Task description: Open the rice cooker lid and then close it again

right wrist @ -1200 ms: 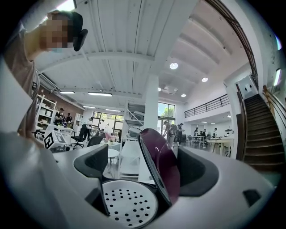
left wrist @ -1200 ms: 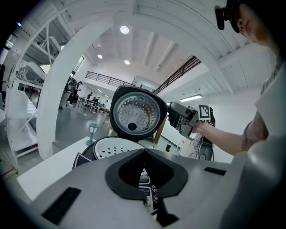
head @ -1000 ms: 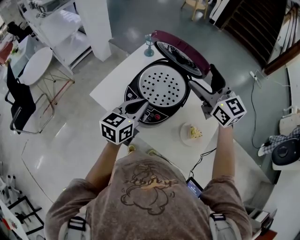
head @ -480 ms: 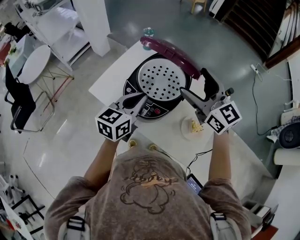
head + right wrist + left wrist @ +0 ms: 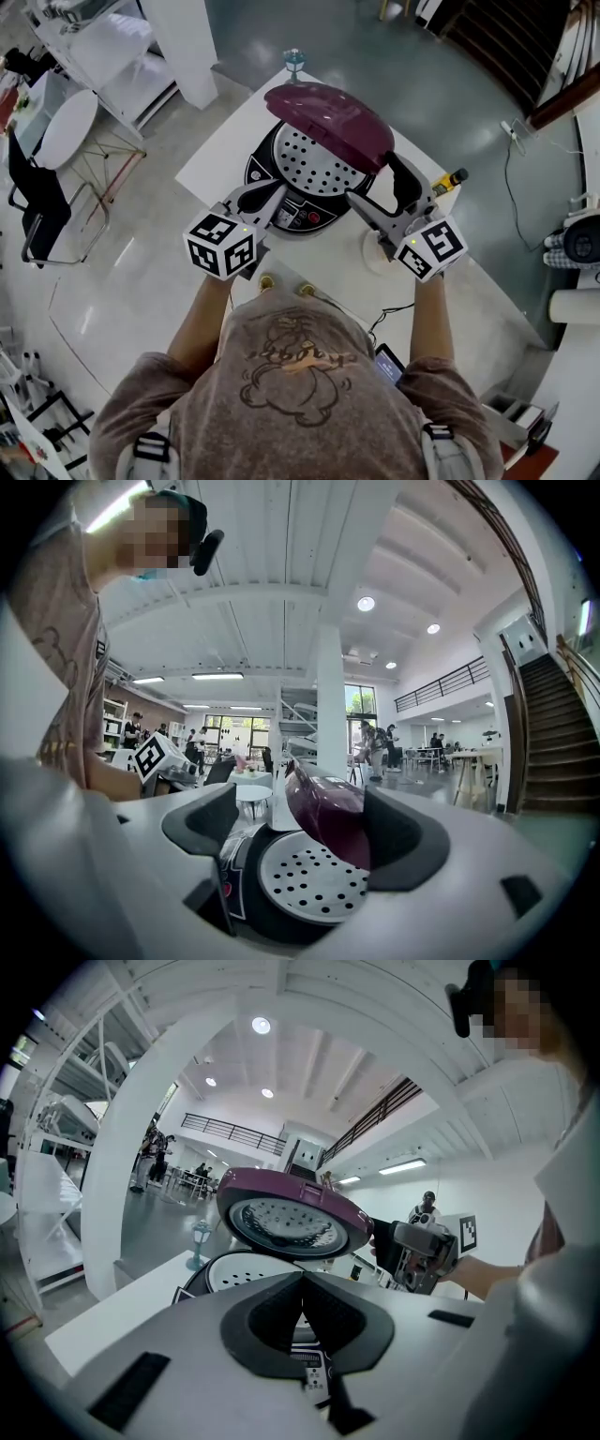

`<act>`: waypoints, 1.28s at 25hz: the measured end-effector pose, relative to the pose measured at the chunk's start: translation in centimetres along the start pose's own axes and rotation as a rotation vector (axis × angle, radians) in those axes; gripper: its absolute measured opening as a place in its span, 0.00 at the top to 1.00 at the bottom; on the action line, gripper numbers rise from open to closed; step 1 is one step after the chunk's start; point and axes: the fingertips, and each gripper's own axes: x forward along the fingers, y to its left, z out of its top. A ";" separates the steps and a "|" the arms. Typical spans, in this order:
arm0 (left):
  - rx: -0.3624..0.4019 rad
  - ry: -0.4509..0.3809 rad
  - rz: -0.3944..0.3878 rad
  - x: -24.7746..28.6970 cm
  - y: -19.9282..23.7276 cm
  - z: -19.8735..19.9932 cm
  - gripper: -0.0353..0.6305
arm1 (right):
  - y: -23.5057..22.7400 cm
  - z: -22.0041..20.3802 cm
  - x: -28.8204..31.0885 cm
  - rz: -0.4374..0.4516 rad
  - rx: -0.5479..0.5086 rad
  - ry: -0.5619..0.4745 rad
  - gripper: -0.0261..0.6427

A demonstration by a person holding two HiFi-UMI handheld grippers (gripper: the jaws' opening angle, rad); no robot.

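Lid (image 5: pixel 328 122) lowered halfway — between right claw's (image 5: pixel 375 180) jaws, spread but just closing, left claw (image 5: pixel 279 190) pressed together.

Rice cooker lid (image 5: pixel 330 122): maroon plastic, high gloss, picks up the ceiling lights. Its underside shows a pale liner with a dull metallic sheen. Perforated inner plate (image 5: pixel 302 157): light grey, satin finish, metal by its look. Cooker body (image 5: pixel 255 171): black plastic, glossy. Desk (image 5: pixel 220 161): white, smooth, matt. Left claw (image 5: pixel 302 1302): grey matt plastic shell, with darker matt pads (image 5: pixel 272 1312) that look like rubber. Floor (image 5: pixel 141 244): grey, polished, mirrors the lamps. Person's shirt (image 5: pixel 300 394): brown soft cloth, printed.
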 end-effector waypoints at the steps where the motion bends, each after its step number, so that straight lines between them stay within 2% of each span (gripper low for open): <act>1: -0.001 0.000 0.000 0.0 0.0 0.0 0.91 | 0.2 -0.2 -0.1 0.001 0.010 -0.001 0.33; 19: 0.039 -0.030 -0.019 1.1 0.4 2.2 0.91 | 4.0 -5.7 0.1 0.051 0.090 0.109 0.33; 24: 0.069 -0.020 -0.025 2.1 0.5 2.7 0.92 | 4.3 -6.5 0.2 0.049 0.113 0.114 0.35; 32: 0.077 -0.019 -0.033 3.1 0.8 3.2 0.91 | 4.1 -6.6 0.1 0.041 0.123 0.106 0.37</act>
